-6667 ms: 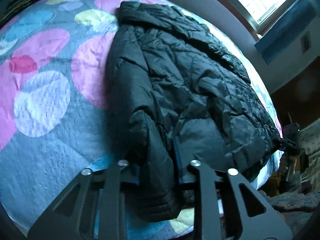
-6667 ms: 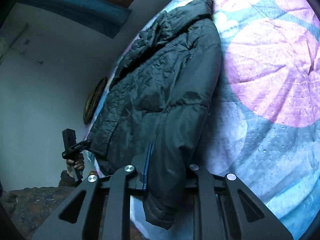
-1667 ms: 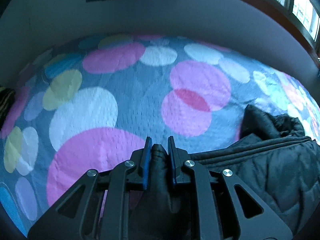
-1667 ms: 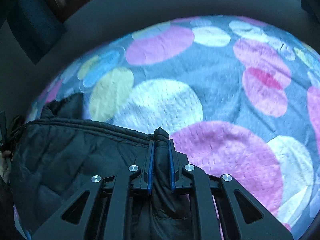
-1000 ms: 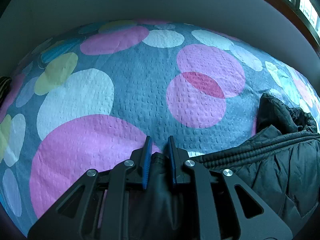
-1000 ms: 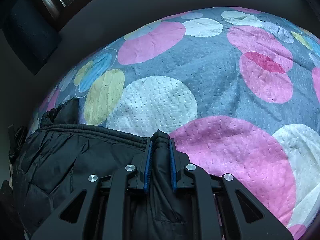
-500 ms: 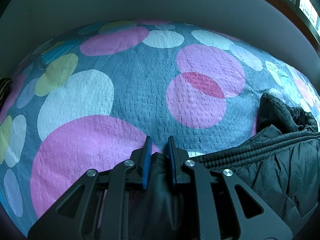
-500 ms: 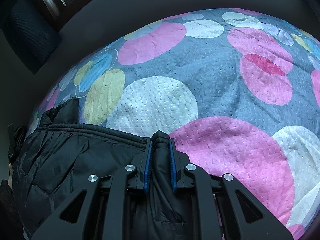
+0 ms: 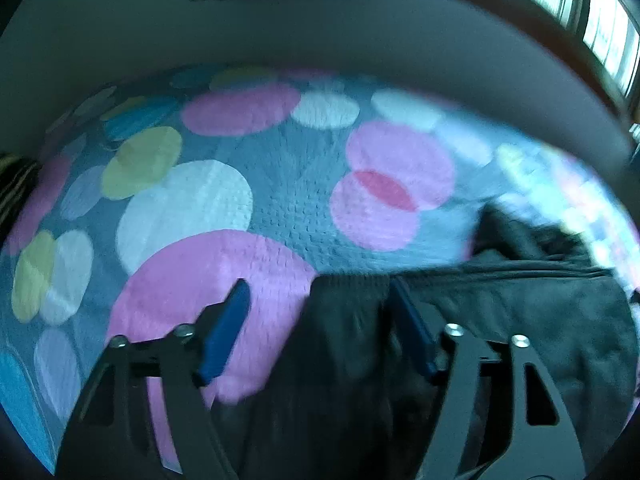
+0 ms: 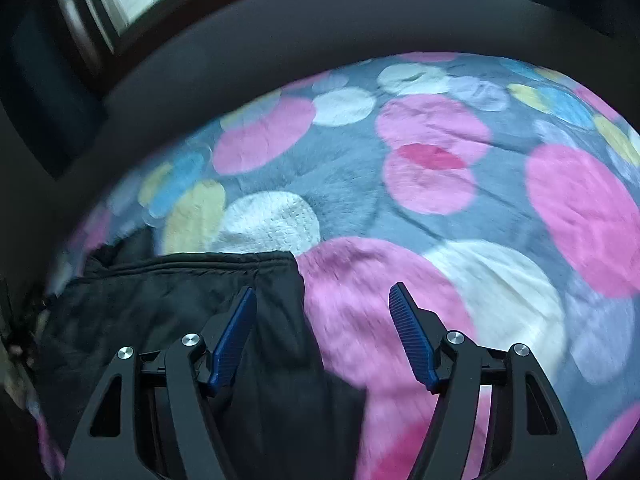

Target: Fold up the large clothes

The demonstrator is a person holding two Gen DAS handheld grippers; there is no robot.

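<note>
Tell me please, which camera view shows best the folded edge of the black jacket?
The right wrist view: the black jacket has its folded edge running sharp across the left half of the picture, on the dotted bedspread. The left wrist view shows the same jacket at lower right, but blurred by motion.

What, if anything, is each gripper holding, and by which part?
Nothing. Both the left gripper and right gripper are opening, their fingers clear of the black puffer jacket hem.
</note>
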